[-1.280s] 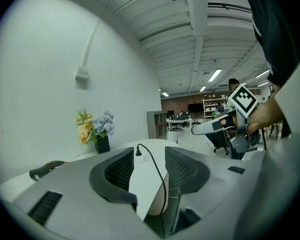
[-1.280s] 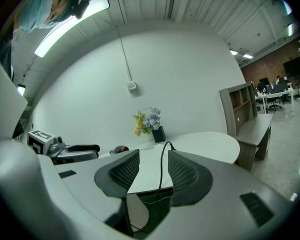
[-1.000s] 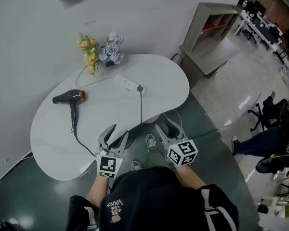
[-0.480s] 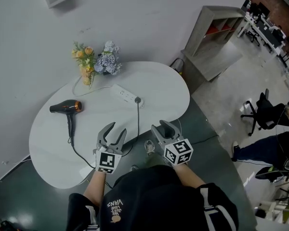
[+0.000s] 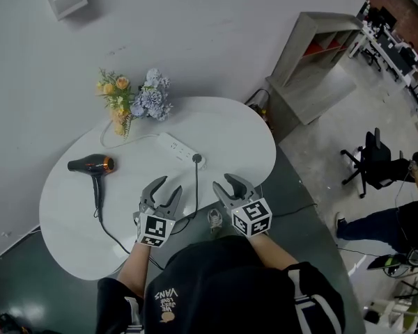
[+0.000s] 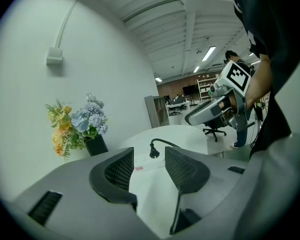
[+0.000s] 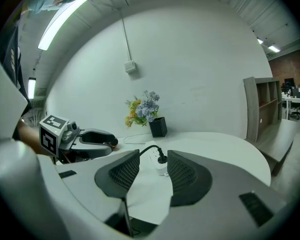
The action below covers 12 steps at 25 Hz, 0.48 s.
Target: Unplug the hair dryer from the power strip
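Jaws gape empty on left tongs (image 5: pixel 167 186) and right tongs (image 5: pixel 224 182); head view alone shows whole hair dryer (image 5: pixel 90 164).

The dark grey right tongs (image 7: pixel 154 160) stand with jaws apart and nothing between them; past the gap lies a white power strip (image 7: pixel 159 168) on the white rounded tabletop (image 7: pixel 215 144), a black plug (image 7: pixel 161 158) seated in it, its black cord (image 7: pixel 146 149) arching away to the left; farther back a black square vase (image 7: pixel 158 127) of yellow and pale blue flowers stands by the white wall; the left tongs (image 7: pixel 97 139) with their marker cube hover at the left; a grey shelf unit (image 7: pixel 260 109) stands at the right.
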Each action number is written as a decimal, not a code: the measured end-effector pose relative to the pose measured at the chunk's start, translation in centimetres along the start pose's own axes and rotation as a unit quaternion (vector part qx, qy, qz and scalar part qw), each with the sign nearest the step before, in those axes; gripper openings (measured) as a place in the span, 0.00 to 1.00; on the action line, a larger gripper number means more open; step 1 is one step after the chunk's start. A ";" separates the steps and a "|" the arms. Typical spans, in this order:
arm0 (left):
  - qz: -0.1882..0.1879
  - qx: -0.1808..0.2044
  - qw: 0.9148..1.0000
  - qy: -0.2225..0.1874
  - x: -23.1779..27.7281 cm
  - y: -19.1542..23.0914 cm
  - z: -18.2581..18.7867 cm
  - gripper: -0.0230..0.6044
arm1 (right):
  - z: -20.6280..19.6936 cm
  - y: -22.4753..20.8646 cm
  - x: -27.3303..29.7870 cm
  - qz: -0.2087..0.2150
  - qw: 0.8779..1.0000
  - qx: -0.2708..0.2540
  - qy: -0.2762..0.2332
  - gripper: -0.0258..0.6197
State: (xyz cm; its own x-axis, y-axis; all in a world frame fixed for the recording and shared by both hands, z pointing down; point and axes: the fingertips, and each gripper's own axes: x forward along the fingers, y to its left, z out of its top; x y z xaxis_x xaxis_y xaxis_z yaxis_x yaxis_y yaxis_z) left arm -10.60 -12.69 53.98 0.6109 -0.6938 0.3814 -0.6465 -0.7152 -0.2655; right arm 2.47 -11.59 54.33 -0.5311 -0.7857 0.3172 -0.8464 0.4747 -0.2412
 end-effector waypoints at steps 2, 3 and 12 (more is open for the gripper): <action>0.000 0.007 1.000 0.008 1.0 0.2 -0.3 0.34 | 0.0 -0.7 1.0 0.006 1.000 -0.005 0.004 0.29; -0.001 0.011 1.000 0.010 1.6 0.3 -0.3 0.34 | 0.0 -0.9 1.5 0.009 1.000 -0.007 0.006 0.29; -0.027 0.082 0.994 0.067 5.7 0.4 -2.4 0.34 | -0.4 -2.3 5.2 0.049 0.998 -0.024 0.029 0.29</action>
State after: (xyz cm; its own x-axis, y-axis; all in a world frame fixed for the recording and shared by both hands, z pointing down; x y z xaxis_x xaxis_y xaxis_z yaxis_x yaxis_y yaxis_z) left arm -8.47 -16.74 58.14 0.5697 -0.6446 0.5099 -0.5242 -0.7628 -0.3786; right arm 1.59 -16.58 56.93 -0.6122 -0.7104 0.3471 -0.7900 0.5683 -0.2301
